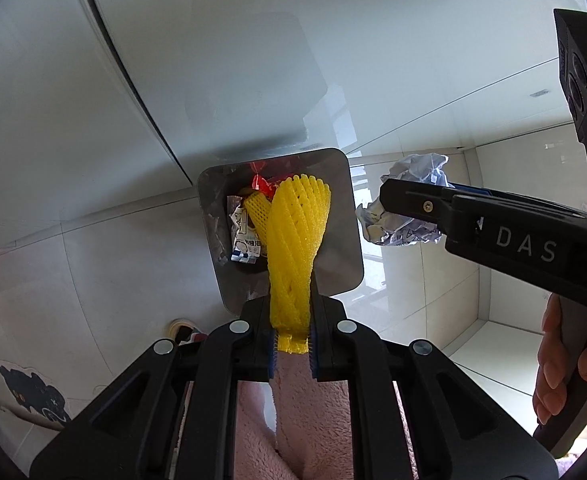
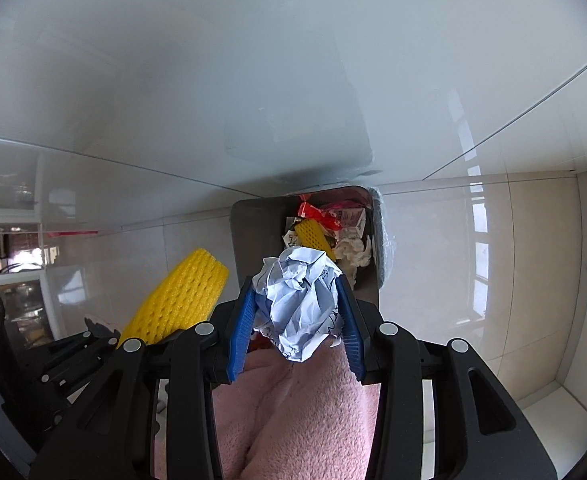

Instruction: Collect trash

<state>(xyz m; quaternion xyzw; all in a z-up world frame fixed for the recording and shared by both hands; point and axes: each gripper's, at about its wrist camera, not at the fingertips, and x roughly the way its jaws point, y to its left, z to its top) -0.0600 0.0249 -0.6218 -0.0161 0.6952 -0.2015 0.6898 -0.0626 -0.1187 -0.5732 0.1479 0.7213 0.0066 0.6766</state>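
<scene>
A grey metal bin (image 1: 343, 216) stands open on the floor below both grippers. It holds a yellow foam net (image 2: 311, 234), a red wrapper (image 2: 317, 212) and a small carton (image 2: 349, 216). My left gripper (image 1: 291, 312) is shut on a second yellow foam net sleeve (image 1: 297, 232), which hangs over the bin's mouth. My right gripper (image 2: 297, 280) is shut on a crumpled paper ball (image 2: 297, 304) above the bin (image 2: 253, 232). In the left wrist view the right gripper (image 1: 409, 196) and its paper (image 1: 413, 168) hover just right of the bin. The held net (image 2: 181, 300) shows left of the bin.
A white cabinet front rises behind the bin, with glossy pale floor tiles (image 2: 473, 260) around it. A pink fluffy garment (image 2: 293, 420) fills the space under both grippers. A person's hand (image 1: 565, 360) grips the right handle. A dark cat-shaped mat (image 1: 33, 392) lies at the lower left.
</scene>
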